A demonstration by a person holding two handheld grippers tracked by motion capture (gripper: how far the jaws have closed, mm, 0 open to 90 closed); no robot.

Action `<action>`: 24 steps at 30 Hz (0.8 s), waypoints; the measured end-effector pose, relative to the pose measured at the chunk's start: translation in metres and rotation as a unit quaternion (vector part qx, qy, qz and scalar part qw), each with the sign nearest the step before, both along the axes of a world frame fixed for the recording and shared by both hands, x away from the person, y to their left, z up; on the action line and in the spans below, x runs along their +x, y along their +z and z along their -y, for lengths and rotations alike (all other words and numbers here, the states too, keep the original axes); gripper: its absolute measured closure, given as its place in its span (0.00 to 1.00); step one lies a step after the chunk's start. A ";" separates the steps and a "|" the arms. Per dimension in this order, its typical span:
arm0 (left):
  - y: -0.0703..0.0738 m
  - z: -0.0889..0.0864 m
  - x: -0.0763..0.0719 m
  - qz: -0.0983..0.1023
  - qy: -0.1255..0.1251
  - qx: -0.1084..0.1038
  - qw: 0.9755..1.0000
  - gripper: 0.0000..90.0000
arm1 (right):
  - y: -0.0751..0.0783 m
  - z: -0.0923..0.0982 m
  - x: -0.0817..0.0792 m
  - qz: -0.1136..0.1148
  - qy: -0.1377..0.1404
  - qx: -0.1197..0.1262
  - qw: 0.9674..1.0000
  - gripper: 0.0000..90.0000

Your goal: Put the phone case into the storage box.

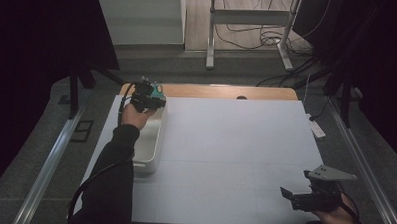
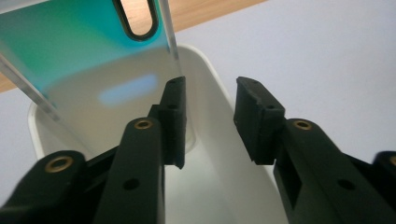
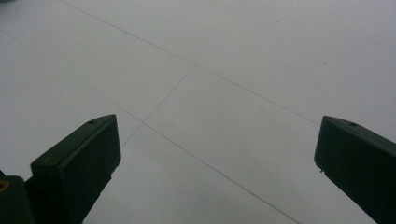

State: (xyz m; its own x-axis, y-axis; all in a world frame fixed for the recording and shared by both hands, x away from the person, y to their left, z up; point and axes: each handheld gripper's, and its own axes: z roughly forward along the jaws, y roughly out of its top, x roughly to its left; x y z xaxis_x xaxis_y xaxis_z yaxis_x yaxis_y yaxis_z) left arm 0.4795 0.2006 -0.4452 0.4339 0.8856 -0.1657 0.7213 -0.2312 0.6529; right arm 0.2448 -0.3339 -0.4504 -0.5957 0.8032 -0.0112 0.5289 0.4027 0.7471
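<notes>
Left gripper (image 1: 148,101) at counter's (image 1: 235,153) 10 o'clock, jaws released over white tub (image 2: 205,84) beside teal-tinted clear board (image 2: 88,42). Right gripper (image 1: 303,198) idle at 5 o'clock, jaws spread. Judged step: board placement or pickup; next needs jaws aligned on board edge.

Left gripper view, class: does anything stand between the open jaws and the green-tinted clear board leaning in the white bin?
Nothing visible does. The left gripper is open above the white bin, and the green-tinted board leans just ahead and to the left of the jaws, with only the bin's bare inside between.
</notes>
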 end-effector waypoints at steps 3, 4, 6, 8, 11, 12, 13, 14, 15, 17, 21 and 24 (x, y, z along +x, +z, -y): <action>0.000 -0.002 -0.002 0.003 0.000 -0.011 1.000 0.63 | 0.000 0.000 0.000 0.000 0.000 0.000 1.000 0.00; 0.000 -0.002 -0.002 0.003 0.000 -0.012 1.000 0.62 | 0.000 0.000 0.000 0.000 0.000 0.000 1.000 0.00; 0.000 -0.002 -0.003 0.005 -0.003 -0.015 1.000 0.59 | 0.000 0.000 0.000 0.000 -0.001 0.000 1.000 0.00; 0.000 -0.001 -0.004 0.008 -0.006 -0.017 1.000 0.56 | 0.000 0.000 0.000 0.000 -0.002 0.001 1.000 0.00; 0.000 -0.002 -0.006 0.012 -0.008 -0.021 1.000 0.53 | 0.000 0.000 0.000 -0.001 -0.002 0.001 1.000 0.00; 0.001 -0.002 -0.007 0.014 -0.008 -0.023 1.000 0.52 | 0.000 0.000 0.000 -0.001 -0.002 0.001 1.000 0.00; 0.001 -0.002 -0.007 0.014 -0.009 -0.024 1.000 0.50 | 0.000 0.000 0.000 -0.001 -0.003 0.001 1.000 0.00; 0.001 -0.002 -0.008 0.017 -0.010 -0.026 0.999 0.48 | 0.000 0.000 0.000 -0.001 -0.003 0.001 1.000 0.00; 0.001 -0.002 -0.009 0.018 -0.011 -0.026 0.999 0.46 | 0.000 0.000 0.000 -0.001 -0.003 0.002 1.000 0.00; 0.002 -0.003 -0.011 0.022 -0.014 -0.032 0.999 0.43 | 0.000 0.000 0.000 -0.002 -0.003 0.002 1.000 0.00; 0.003 -0.004 -0.013 0.025 -0.017 -0.038 0.999 0.37 | 0.000 0.000 0.000 -0.003 -0.003 0.002 1.000 0.00; 0.004 -0.005 -0.015 0.029 -0.018 -0.041 0.999 0.33 | 0.000 0.000 0.000 -0.003 -0.003 0.002 1.000 0.00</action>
State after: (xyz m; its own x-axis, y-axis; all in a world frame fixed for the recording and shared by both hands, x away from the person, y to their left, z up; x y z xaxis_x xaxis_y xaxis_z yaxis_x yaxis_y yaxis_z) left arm 0.4643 0.2055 -0.4409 0.4763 0.8537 -0.2104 0.6740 -0.2009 0.7109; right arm 0.2452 -0.3337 -0.4503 -0.5909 0.8067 -0.0048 0.5351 0.3963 0.7461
